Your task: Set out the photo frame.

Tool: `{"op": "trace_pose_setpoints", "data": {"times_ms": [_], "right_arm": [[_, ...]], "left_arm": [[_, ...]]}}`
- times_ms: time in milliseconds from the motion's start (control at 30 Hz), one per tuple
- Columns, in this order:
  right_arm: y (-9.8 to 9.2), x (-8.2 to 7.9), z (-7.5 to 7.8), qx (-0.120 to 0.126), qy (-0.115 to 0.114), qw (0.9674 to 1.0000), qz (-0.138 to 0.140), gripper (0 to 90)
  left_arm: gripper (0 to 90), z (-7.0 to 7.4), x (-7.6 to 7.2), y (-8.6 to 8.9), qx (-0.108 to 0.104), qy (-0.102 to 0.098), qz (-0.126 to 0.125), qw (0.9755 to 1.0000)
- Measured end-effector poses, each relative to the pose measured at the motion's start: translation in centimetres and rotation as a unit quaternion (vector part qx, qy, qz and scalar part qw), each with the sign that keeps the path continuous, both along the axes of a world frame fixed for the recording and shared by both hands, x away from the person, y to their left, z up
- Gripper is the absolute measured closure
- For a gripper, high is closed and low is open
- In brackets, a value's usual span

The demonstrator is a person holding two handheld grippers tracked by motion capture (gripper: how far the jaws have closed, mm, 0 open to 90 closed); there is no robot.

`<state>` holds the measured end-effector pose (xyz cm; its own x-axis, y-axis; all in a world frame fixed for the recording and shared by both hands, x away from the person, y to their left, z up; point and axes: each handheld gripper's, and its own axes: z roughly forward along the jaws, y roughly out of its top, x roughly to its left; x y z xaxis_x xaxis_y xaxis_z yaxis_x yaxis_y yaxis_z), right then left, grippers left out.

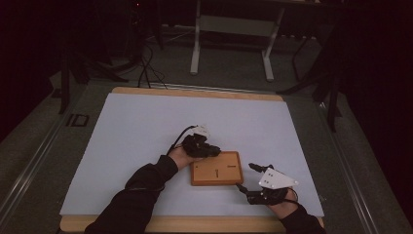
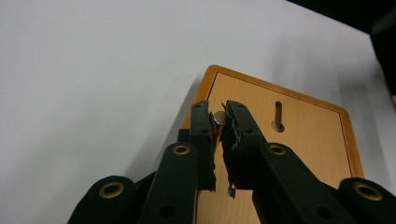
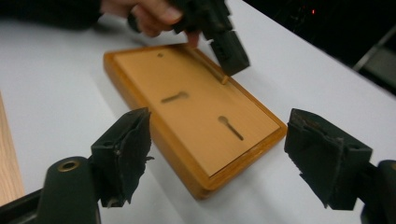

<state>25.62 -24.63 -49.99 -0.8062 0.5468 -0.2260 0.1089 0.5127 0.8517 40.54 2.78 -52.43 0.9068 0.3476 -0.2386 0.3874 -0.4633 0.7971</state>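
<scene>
Orange-brown wooden board (image 1: 216,168), paler inset panel with dark slots. Small silvery disc (image 2: 219,117). White surface (image 1: 146,131) with a tan wood edge. Black fingers (image 3: 123,149), black sleeve (image 1: 141,190).

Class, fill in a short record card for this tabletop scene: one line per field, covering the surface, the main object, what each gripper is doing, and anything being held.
Surface: white sheet on a wooden table
Main object: flat wooden board with two keyhole slots, lying flat
Left gripper: jaws closed on a small round silvery disc, over the board's corner
Right gripper: jaws wide apart, nothing between them, beside the board's near edge
Held item: the disc, pinched at the left gripper's jaw tips
</scene>
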Motion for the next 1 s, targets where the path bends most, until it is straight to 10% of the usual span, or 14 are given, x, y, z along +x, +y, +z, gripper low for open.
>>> {"op": "trace_pose_setpoints", "data": {"times_ms": [333,533,633,667,700,733,933,1000], "right_arm": [[1.4,-1.4,-0.7,-0.123,-0.047,0.991,0.025,33.0],[1.8,-1.7,-2.3,-0.2,-0.114,0.973,0.019,36.9],[2.1,-1.9,-3.3,-0.246,-0.169,0.9542,0.021,41.1],[2.1,-1.9,-3.3,-0.246,-0.169,0.9542,0.021,41.1],[2.2,-1.9,-3.5,-0.263,-0.183,0.9471,0.023,42.2],[2.4,-2.0,-4.1,-0.287,-0.219,0.9319,0.033,46.3],[3.3,-2.1,-5.6,-0.353,-0.277,0.8923,0.05,55.6],[3.5,-2.3,-6.1,-0.375,-0.303,0.8746,0.046,58.2]], "left_arm": [[82.9,0.1,1.0,0.1,-0.003,0.029,-0.013,0.9995],[83.1,0.1,1.5,0.2,-0.004,0.038,-0.019,0.9991],[83.1,0.1,1.5,0.2,-0.002,0.04,-0.02,0.999],[83.2,0.1,1.5,0.2,-0.002,0.04,-0.02,0.999],[83.2,0.1,1.5,0.2,-0.001,0.038,-0.024,0.999],[83.1,0.1,1.5,0.1,0.0,0.039,-0.023,0.999],[83.1,0.1,1.6,0.1,0.001,0.04,-0.023,0.9989],[83.0,0.1,1.6,0.1,0.0,0.041,-0.025,0.9989]]}}
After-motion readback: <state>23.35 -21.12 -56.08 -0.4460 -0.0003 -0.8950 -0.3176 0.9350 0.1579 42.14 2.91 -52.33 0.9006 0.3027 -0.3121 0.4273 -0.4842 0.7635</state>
